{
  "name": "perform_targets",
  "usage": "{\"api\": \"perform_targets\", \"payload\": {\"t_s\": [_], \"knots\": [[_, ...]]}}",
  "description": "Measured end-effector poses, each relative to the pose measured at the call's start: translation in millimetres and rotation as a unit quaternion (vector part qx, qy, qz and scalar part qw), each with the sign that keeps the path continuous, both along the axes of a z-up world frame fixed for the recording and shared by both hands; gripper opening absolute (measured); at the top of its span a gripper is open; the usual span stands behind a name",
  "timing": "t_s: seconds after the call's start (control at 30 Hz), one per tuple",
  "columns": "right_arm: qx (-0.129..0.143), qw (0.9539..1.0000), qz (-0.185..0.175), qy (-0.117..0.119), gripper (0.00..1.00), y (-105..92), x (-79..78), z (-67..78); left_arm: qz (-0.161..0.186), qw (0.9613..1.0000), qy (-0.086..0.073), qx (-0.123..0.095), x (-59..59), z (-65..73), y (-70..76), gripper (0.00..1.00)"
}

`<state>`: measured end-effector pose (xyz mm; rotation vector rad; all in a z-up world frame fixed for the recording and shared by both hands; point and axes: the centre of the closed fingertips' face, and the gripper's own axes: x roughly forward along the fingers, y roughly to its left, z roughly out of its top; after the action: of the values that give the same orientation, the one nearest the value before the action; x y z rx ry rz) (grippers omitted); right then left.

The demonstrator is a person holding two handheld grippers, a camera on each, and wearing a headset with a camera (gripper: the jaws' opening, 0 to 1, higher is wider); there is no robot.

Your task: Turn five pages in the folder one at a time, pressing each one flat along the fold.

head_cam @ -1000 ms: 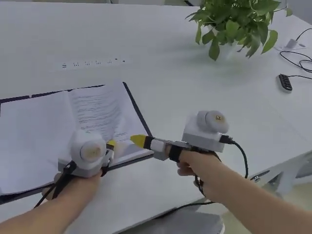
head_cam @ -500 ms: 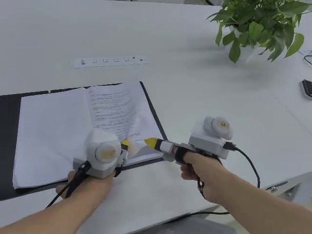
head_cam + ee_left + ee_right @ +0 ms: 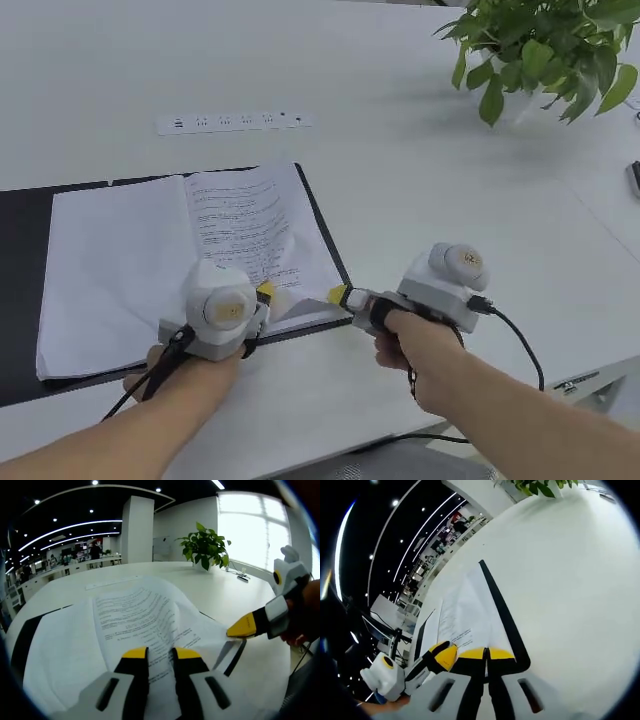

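The white desk point(image 3: 450, 180) carries the black folder point(image 3: 18, 235), which lies open near the front edge, where both claws can reach it without stretching. The printed right-hand page point(image 3: 245, 215) bulges up from the stack at its lower outer corner (the fold side lies flat). This is apparently because the right claw point(image 3: 338, 296) has its jaws closed on that corner's edge, ready to carry it over. The left claw point(image 3: 160, 656) sits low over the same page nearer the fold, jaws a narrow slit apart with nothing between them. I judge it steadies the sheets underneath so that one page alone lifts.
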<state>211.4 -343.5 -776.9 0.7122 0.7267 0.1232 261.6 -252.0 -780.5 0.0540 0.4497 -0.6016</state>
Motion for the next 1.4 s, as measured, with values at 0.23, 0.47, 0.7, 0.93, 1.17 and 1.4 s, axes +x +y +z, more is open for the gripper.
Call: {"api": "perform_targets", "payload": {"t_s": [0.23,0.47,0.7,0.93,1.17,1.4], "knots": [[-0.008,0.9993,-0.004,-0.037,0.00,2.0,3.5,21.9,-0.007,0.9994,0.021,-0.027,-2.8,4.8,-1.1,0.22],[0.005,0.9989,-0.010,-0.046,0.00,6.3,-1.3,33.7,-0.028,0.9990,0.035,-0.006,-24.2,7.9,12.0,0.18],[0.015,0.9961,-0.031,-0.081,0.00,7.9,-2.9,61.2,-0.035,0.9990,0.027,0.002,-45.7,23.8,40.6,0.23],[0.030,0.9917,-0.026,-0.122,0.00,31.6,-1.0,93.4,-0.037,0.9991,0.003,0.021,-60.8,39.4,76.6,0.24],[0.051,0.9875,0.000,-0.149,0.00,64.9,-4.2,117.0,-0.029,0.9987,-0.020,0.037,-77.4,52.7,112.0,0.26],[0.045,0.9844,0.029,-0.168,0.00,98.7,-12.6,132.0,-0.014,0.9987,-0.036,0.032,-90.8,71.0,146.0,0.29]]}}
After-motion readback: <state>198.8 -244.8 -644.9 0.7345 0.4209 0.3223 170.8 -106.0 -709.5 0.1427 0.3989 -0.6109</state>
